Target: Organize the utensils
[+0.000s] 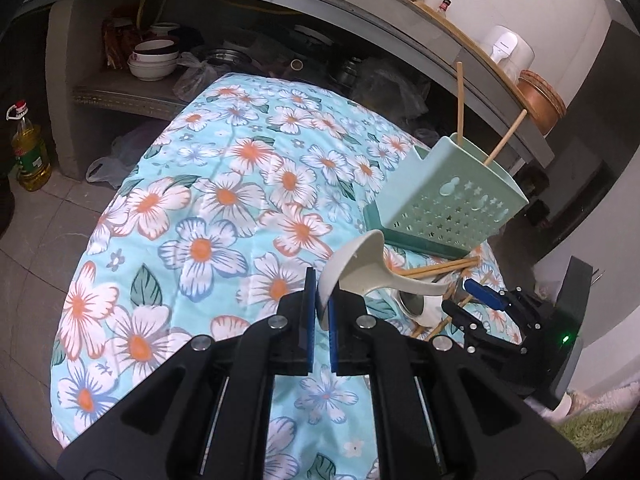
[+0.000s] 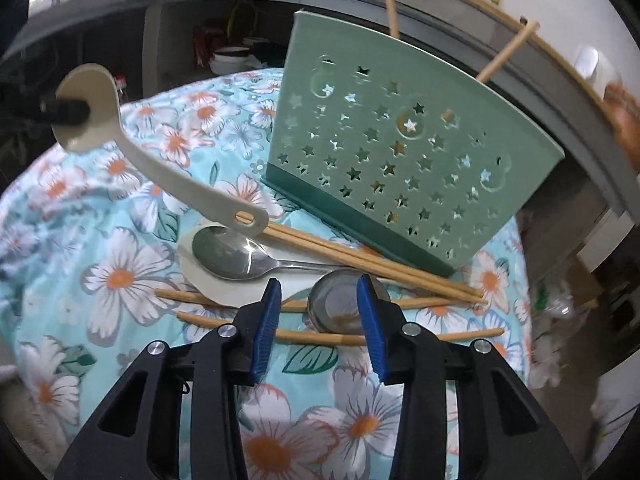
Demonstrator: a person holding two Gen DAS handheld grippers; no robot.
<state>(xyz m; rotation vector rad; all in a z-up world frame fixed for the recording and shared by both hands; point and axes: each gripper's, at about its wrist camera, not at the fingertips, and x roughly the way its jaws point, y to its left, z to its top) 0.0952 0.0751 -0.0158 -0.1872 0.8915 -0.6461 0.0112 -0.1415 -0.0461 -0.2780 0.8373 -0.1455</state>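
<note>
Clearly the left gripper (image 1: 322,300) has its jaws clenched on the bowl of the cream ladle (image 1: 356,270), which hangs clear of the cloth with its handle trailing off to the right of the jaws, toward the pile. The green utensil holder (image 1: 448,196) stands ahead and to the right of those jaws, with two chopsticks (image 1: 460,100) already leaning out of its top. To do this step well, I would judge the ladle has to be swung so the handle points down into the holder's open top. The grip is on the curved rim, so it may pivot if bumped against the wall or the standing chopsticks.

The right gripper (image 2: 318,300) has its jaws released, partly spread, with nothing pressed between the blue pads. Just ahead of them lie a small round steel spoon bowl (image 2: 340,304), a larger steel spoon (image 2: 230,254) on something flat and pale, and loose chopsticks (image 2: 380,270) crossing in front of the holder's base. Choosing one piece and coming down square on it looks wise, since the pieces overlap and touch.

Everything rests on a bench draped in a soft floral cloth (image 1: 224,200) that bulges and creases, so thin sticks may roll. Beyond it is an open grey shelf with stacked bowls (image 1: 154,60) and bags; an oil bottle (image 1: 28,148) stands on the tiled floor to the left.
</note>
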